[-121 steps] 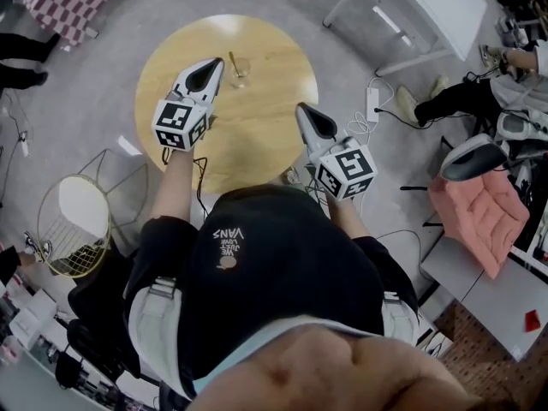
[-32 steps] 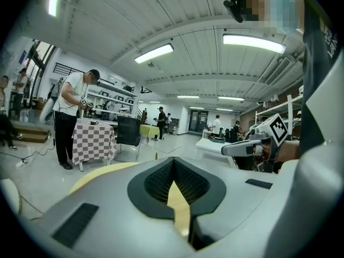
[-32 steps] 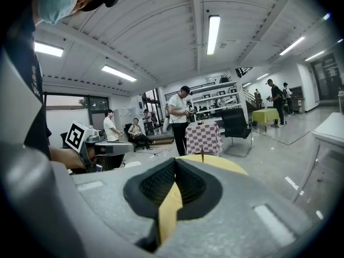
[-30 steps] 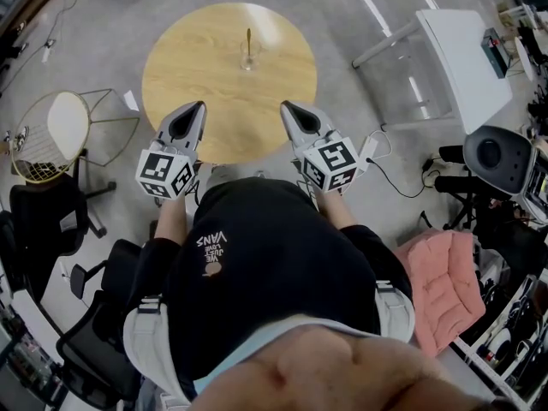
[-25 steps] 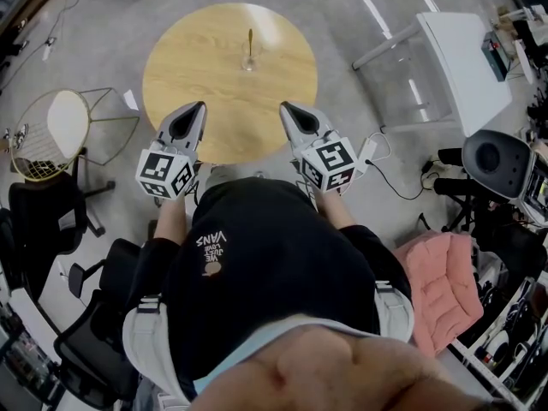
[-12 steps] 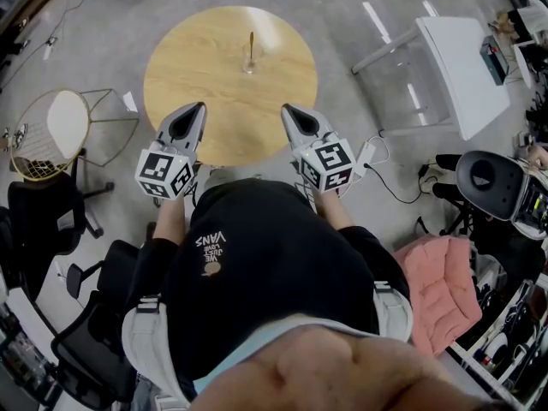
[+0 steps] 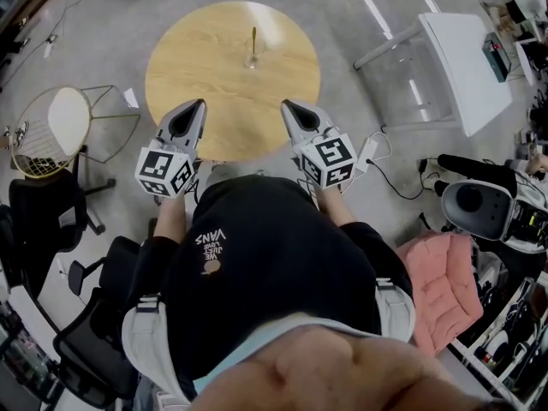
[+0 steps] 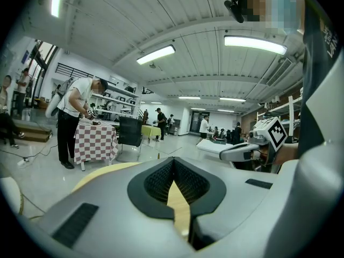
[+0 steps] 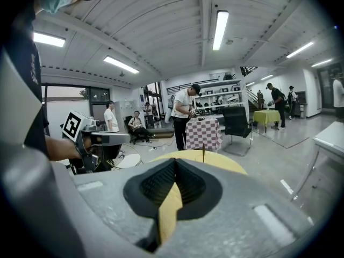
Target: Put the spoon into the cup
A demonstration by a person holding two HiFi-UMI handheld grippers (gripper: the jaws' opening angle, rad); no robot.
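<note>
Standing at the near edge of a round light-wood worktop (image 7: pixel 223 84), a person in a black top is seen from above in the head view. A few seconds ago the left gripper (image 7: pixel 200 103) reached out beside the cup. Now both grippers are drawn back over the near rim, and in the last second they have barely shifted. The right gripper (image 7: pixel 285 104) sits level with the left, and both point toward the far side. In each gripper view the black ridged fingers (image 8: pixel 157 180) are pressed together with nothing held, and only a sliver of worktop shows through the slit.

Toward the far side stands a small clear glass cup (image 7: pixel 251 58), well apart from both grippers. A slim gold-coloured spoon (image 7: pixel 253 35) stands upright in it, handle up. Judging from this, the task looks finished and the hands are resting.

Nothing stands between the grippers and the cup. On the floor to the left are a gold wire-frame stand with a white top (image 7: pixel 51 131) and a black office chair (image 7: pixel 38 197). To the right are a white rectangular table (image 7: pixel 445 50), a white power strip (image 7: pixel 370 151) with cables, and a pink cushion (image 7: pixel 441 285). A grey round-bodied machine (image 7: pixel 469 202), also on the right, has rolled nearer within the last second.
</note>
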